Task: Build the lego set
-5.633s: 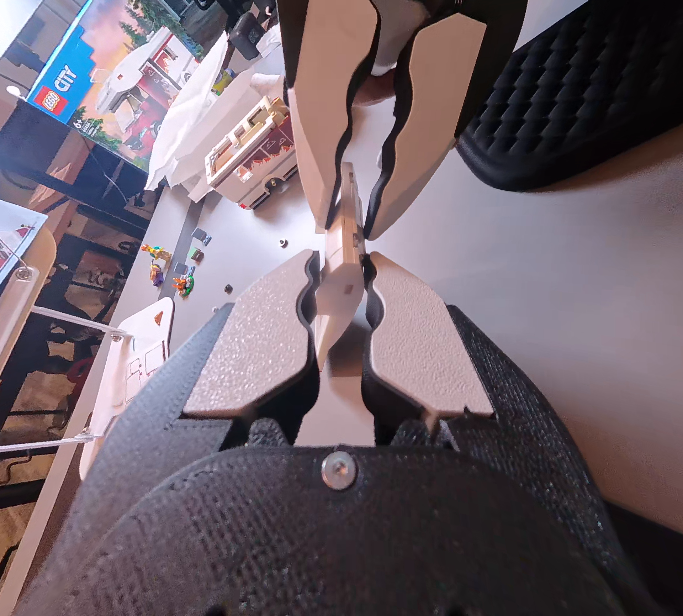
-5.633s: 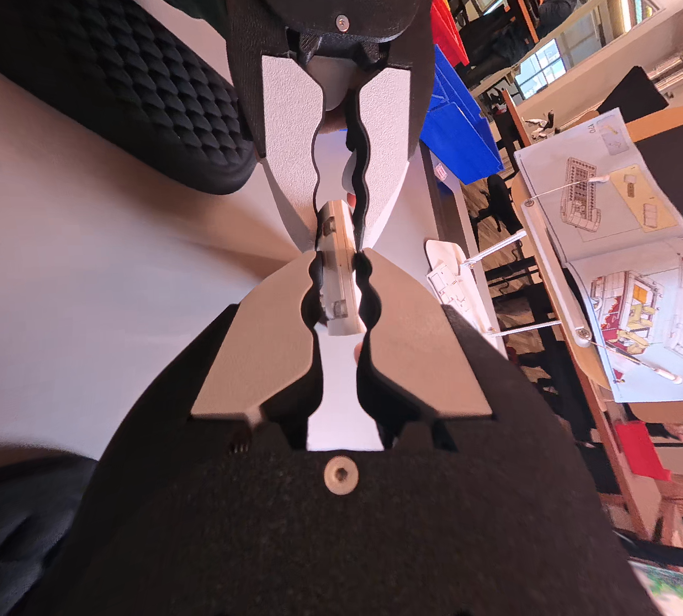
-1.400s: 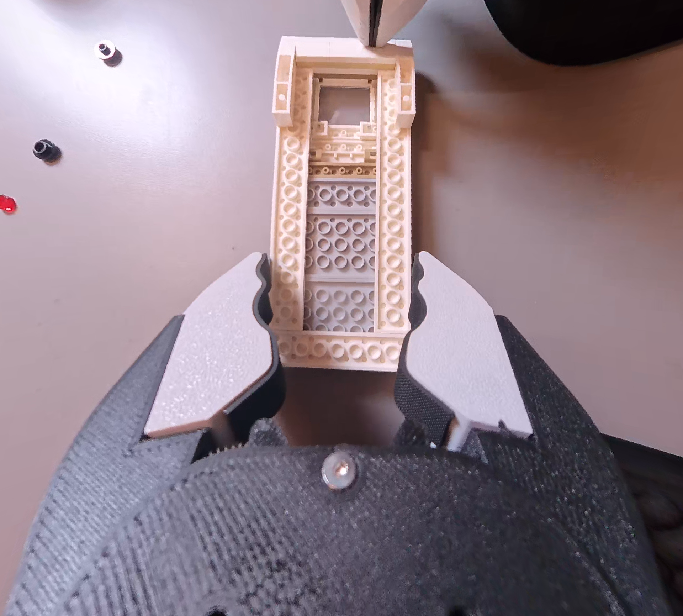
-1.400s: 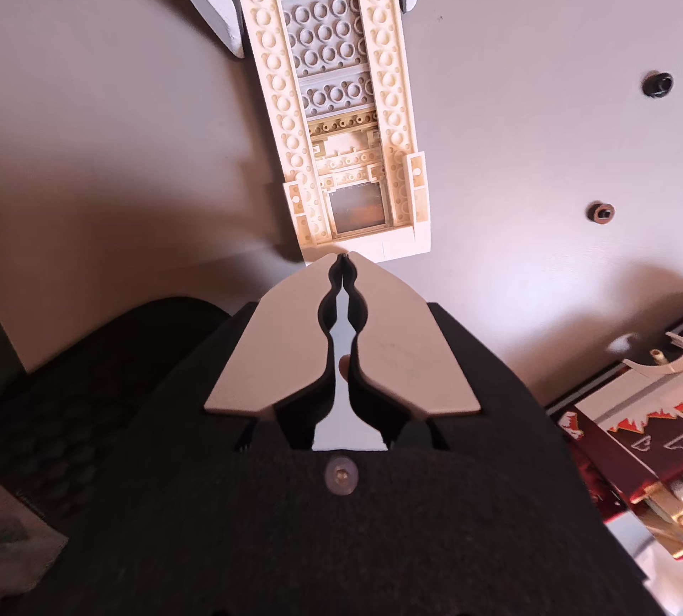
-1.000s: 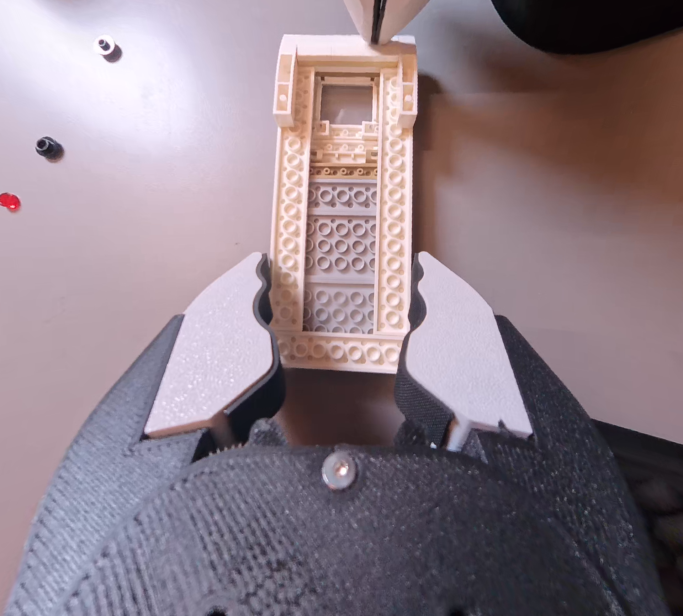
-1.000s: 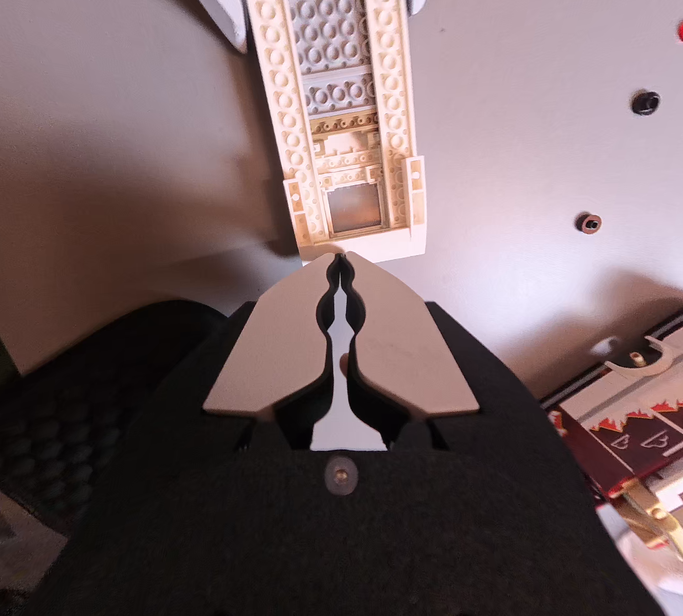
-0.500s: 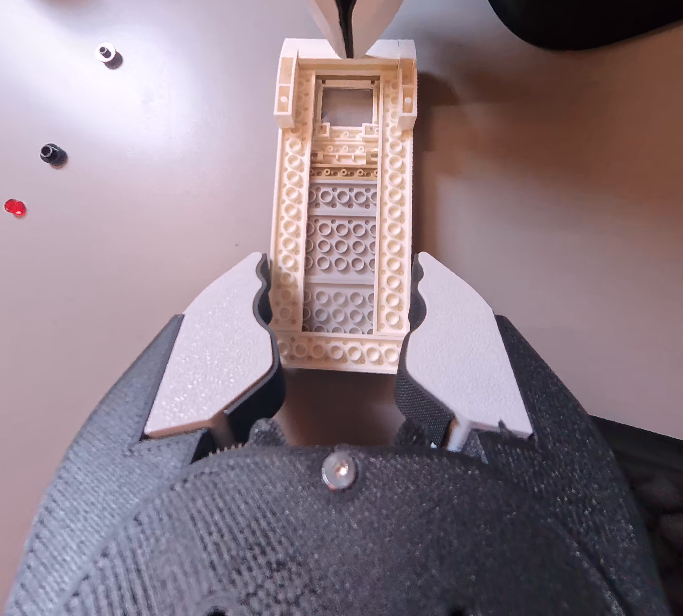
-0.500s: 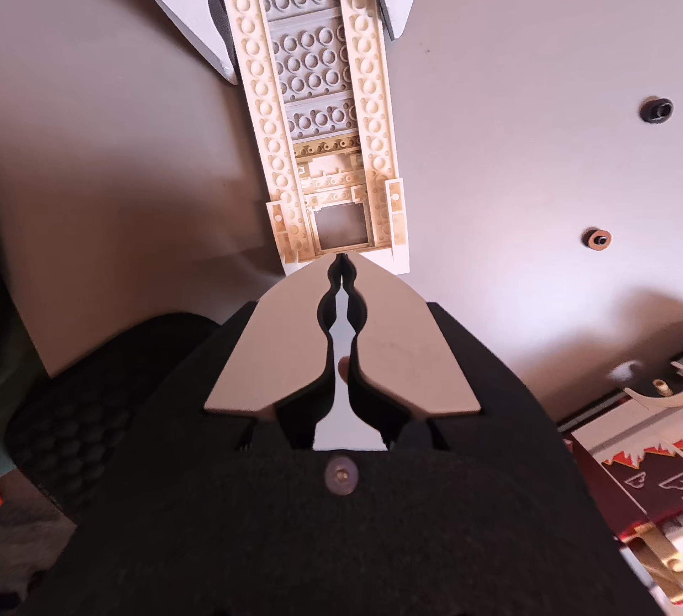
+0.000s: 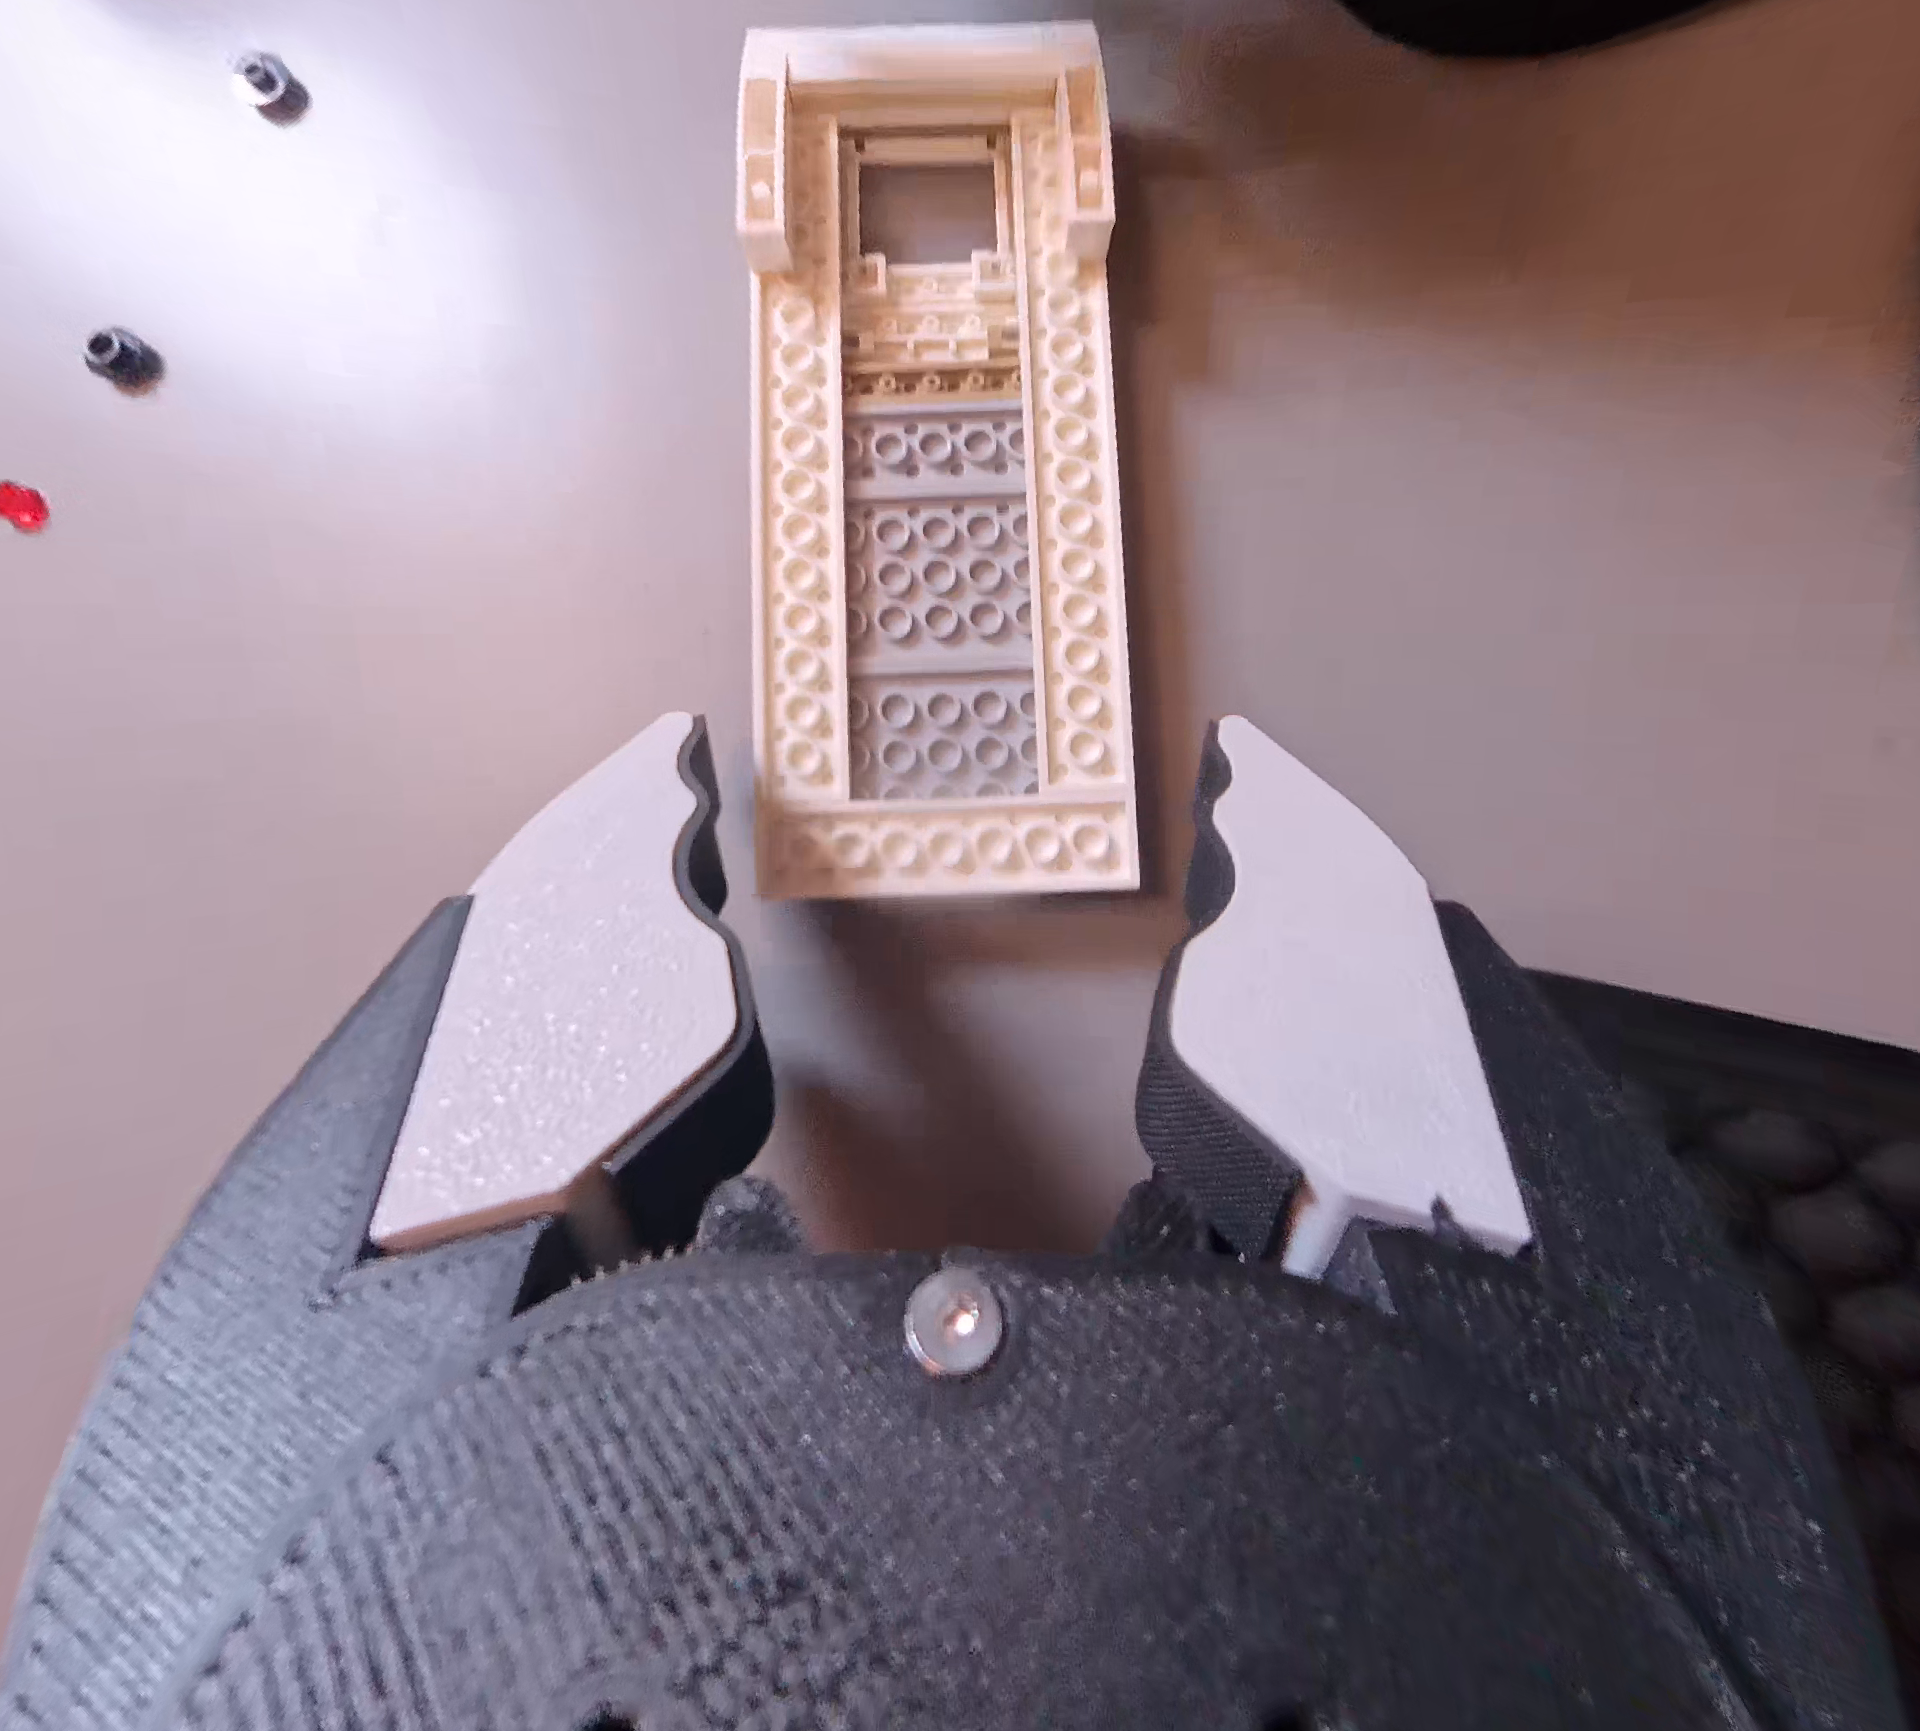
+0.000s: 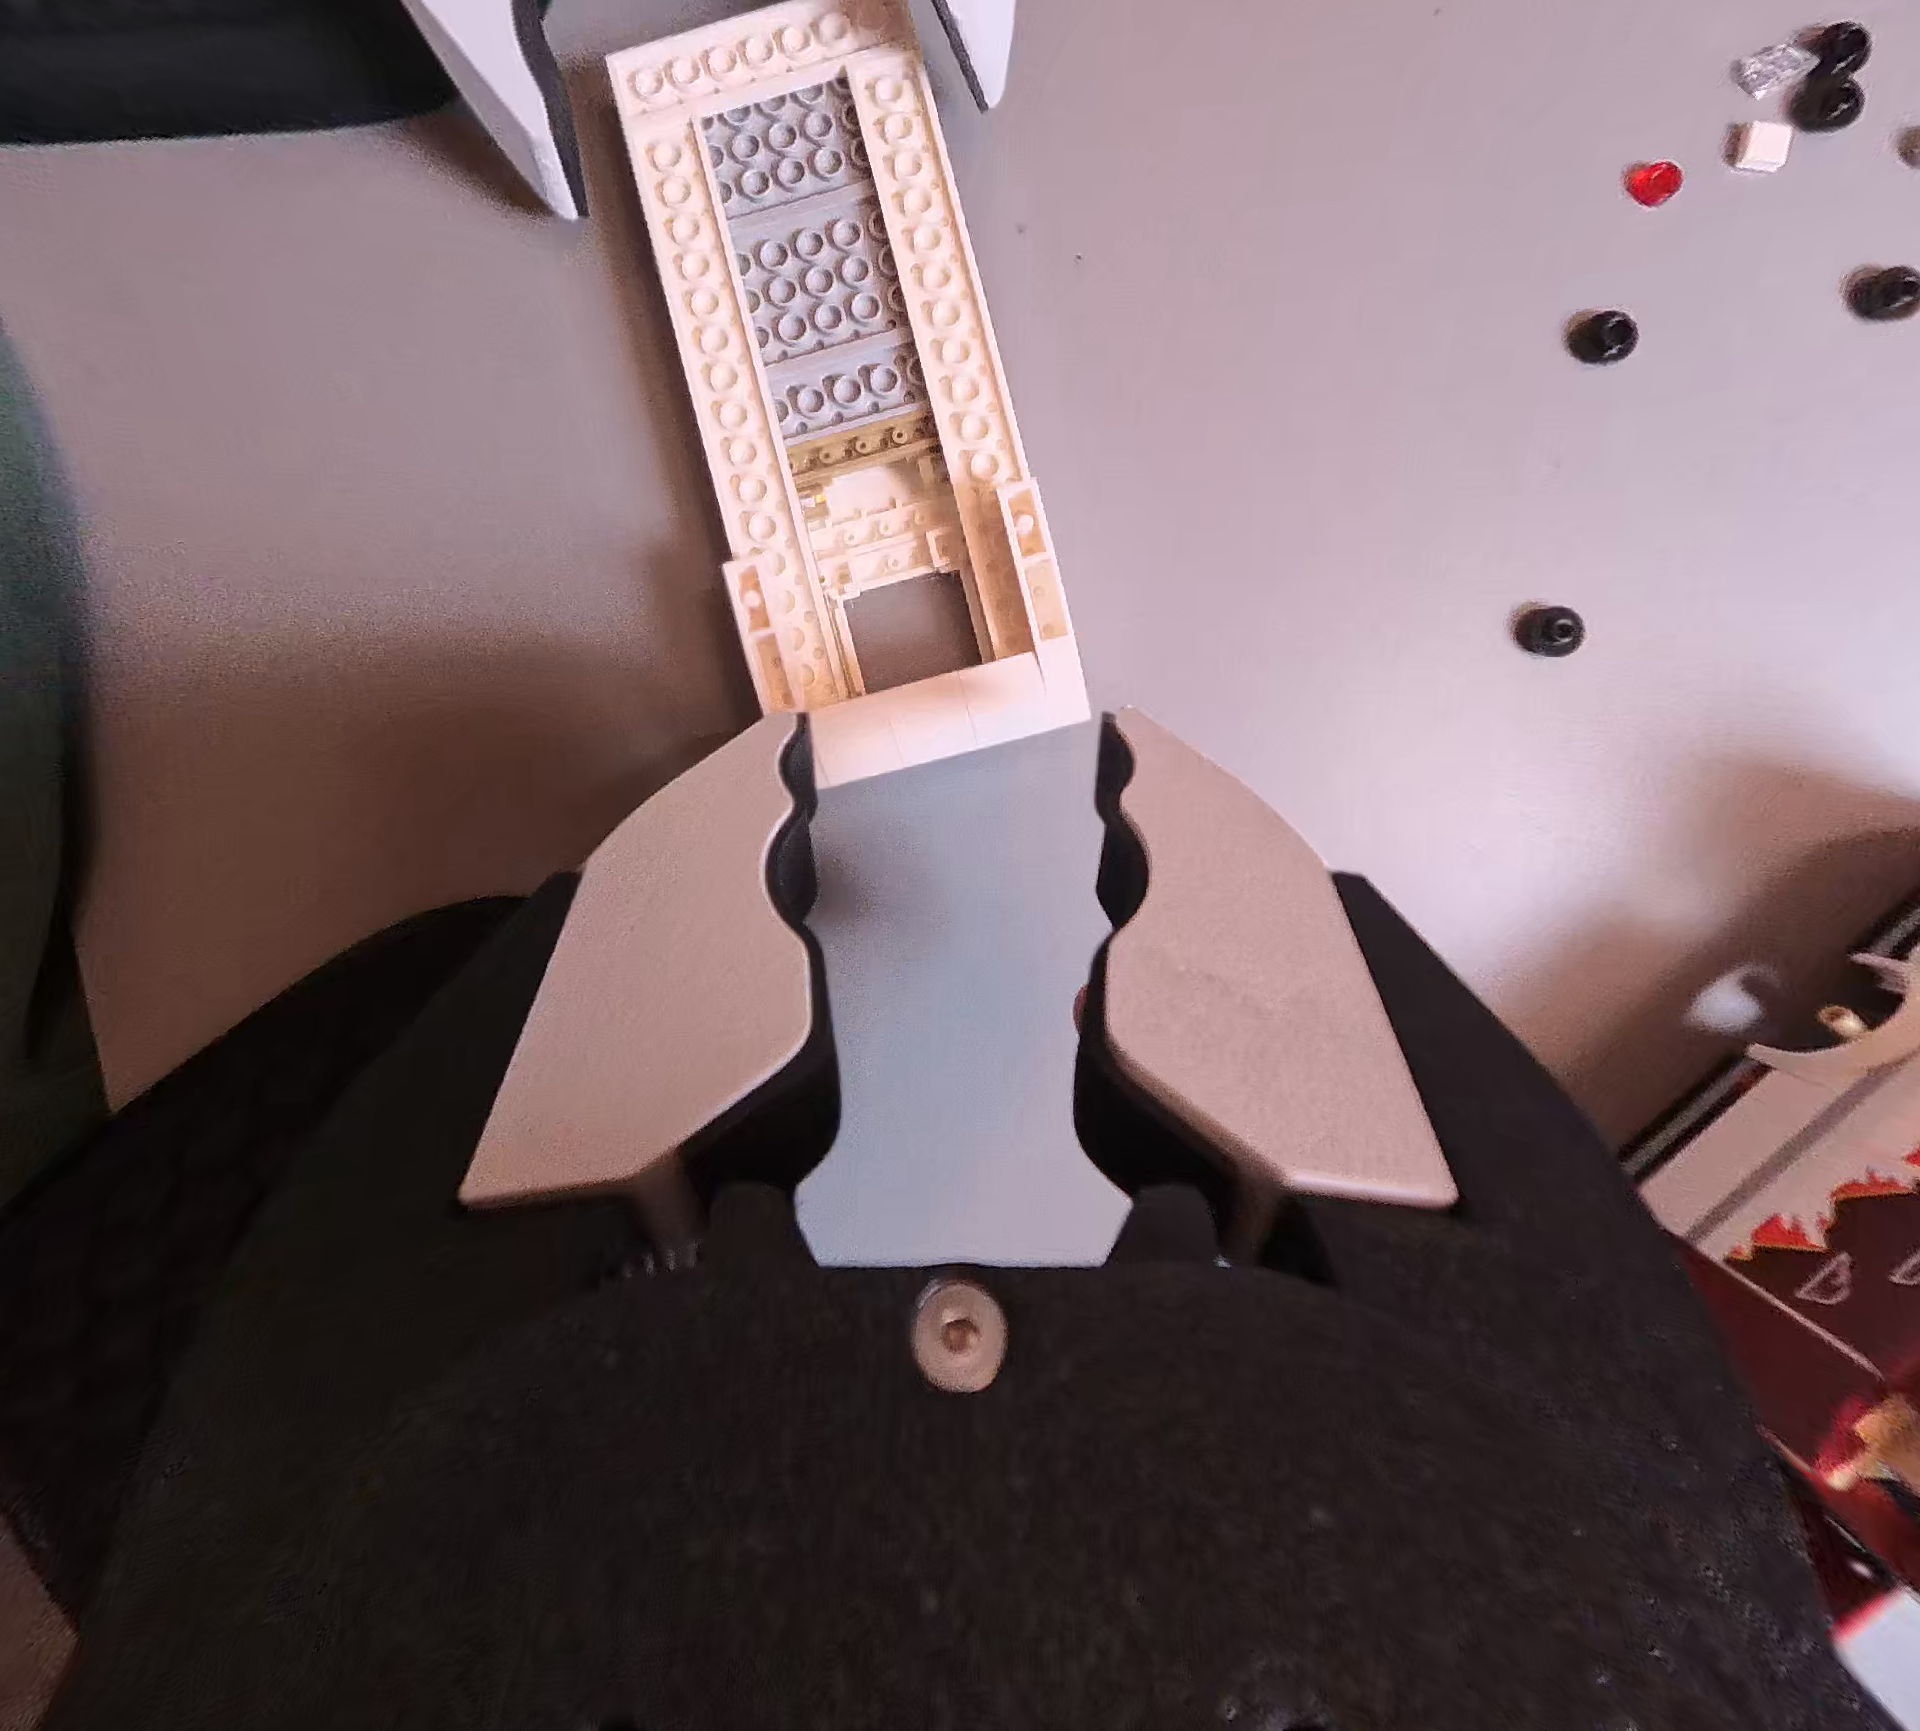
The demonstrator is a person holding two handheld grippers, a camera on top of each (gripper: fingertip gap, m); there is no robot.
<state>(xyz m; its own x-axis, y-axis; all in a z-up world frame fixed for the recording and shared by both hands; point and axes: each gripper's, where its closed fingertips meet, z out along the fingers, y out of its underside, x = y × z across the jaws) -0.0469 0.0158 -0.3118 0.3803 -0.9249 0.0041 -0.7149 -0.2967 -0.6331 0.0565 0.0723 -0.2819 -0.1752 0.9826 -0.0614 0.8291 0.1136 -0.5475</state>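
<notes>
**On the table: brick panel between two open grippers**

Cream studded brick panel [image 9: 940, 476], grey plates inset, lies flat on the smooth grey table [image 9: 1455, 538]. Left gripper [image 9: 956, 808]: jaws spread, clear of its near end. Right gripper [image 10: 951, 746]: jaws parted, empty, at the opposite end.

One cream brick plate [image 9: 940, 476]; two open grippers [image 9: 956, 808] [image 10: 951, 725]; four black studs [image 10: 1605, 336]; one red stud [image 10: 1654, 182].
</notes>
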